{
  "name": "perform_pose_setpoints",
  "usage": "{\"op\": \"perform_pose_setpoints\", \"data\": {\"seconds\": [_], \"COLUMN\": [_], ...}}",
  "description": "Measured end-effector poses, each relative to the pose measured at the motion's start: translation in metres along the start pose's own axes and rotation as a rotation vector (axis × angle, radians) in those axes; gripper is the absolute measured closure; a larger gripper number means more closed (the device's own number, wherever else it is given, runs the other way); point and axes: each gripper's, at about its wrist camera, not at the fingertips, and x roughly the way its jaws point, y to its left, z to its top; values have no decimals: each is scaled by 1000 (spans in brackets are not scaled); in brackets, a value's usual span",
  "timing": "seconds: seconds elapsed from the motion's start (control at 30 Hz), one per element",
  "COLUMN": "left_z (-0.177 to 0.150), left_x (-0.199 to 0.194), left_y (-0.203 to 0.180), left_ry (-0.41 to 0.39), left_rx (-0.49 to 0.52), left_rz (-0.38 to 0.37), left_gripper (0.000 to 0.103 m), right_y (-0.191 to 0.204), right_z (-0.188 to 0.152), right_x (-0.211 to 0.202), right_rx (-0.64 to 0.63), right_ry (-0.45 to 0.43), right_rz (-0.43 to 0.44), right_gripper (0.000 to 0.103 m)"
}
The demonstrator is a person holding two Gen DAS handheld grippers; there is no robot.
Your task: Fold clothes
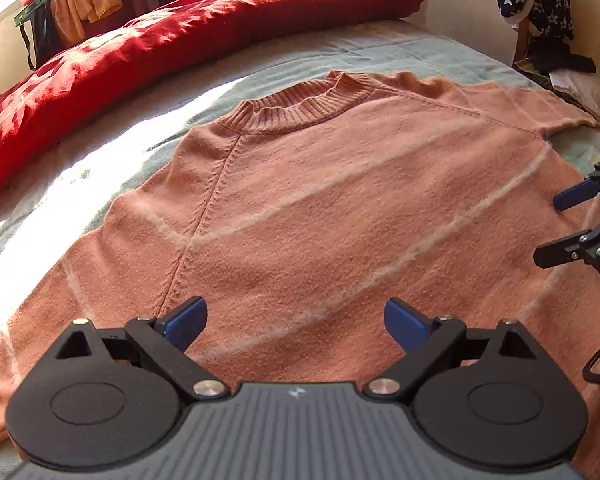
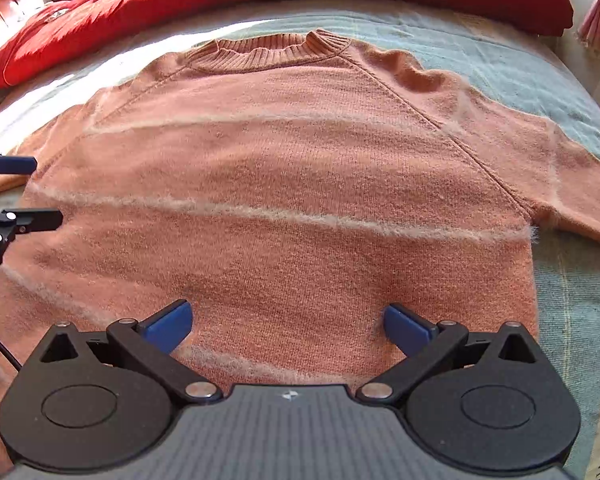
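Pale blue bedding covers the bed (image 1: 440, 54), with a red duvet (image 1: 204, 28) rolled along its far edge. Your salmon knit sweater (image 1: 320, 200) lies flat across the middle of the bed, collar toward the duvet, sleeves spread toward the side edges. Your left tool (image 1: 296, 322) hovers above its lower body, jaws wide, holding nothing. Your right tool (image 2: 288, 322) hovers likewise near the hem, jaws wide, holding nothing.

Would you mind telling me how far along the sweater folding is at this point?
Done: the sweater lies spread flat on the bed, collar away from the grippers. In hand: nothing; the left gripper and right gripper are both open above its lower part. Left: every fold, since sleeves and body show none.
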Motion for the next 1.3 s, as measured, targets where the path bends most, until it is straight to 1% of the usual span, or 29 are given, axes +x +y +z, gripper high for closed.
{"op": "perform_pose_setpoints", "data": {"seconds": [0.03,0.1,0.17,0.3,0.43,0.53,0.57,0.7,0.87,1.13,1.3], "left_z": [7,17,22,25,26,27,28,29,26,24,19], "left_x": [3,14,26,44,54,59,60,65,67,66,66], "left_y": [-8,-19,-22,-19,-14,-13,-12,-8,-11,-9,-9], "left_ry": [-2,11,33,78,103,110,111,103,69,41,13], "left_rx": [-4,-32,-96,-222,-309,-320,-319,-333,-344,-316,-313], "left_rz": [12,27,30,35,40,54,57,65,76,54,57], "left_gripper": [8,8,8,8,8,8,7,6,5,4,4], "right_y": [-11,-40,-75,-144,-195,-224,-223,-196,-161,-130,-111], "right_z": [8,28,49,87,107,109,111,124,141,164,178], "right_x": [-5,-10,-10,3,31,46,47,46,46,59,68], "right_rx": [23,72,134,254,336,402,404,364,313,289,276], "right_ry": [-23,-75,-124,-214,-214,-230,-236,-243,-253,-269,-279], "right_rz": [20,35,36,61,99,69,72,134,210,156,116], "right_gripper": [0,0,0,0,0,0,0,0,0,0,0]}}
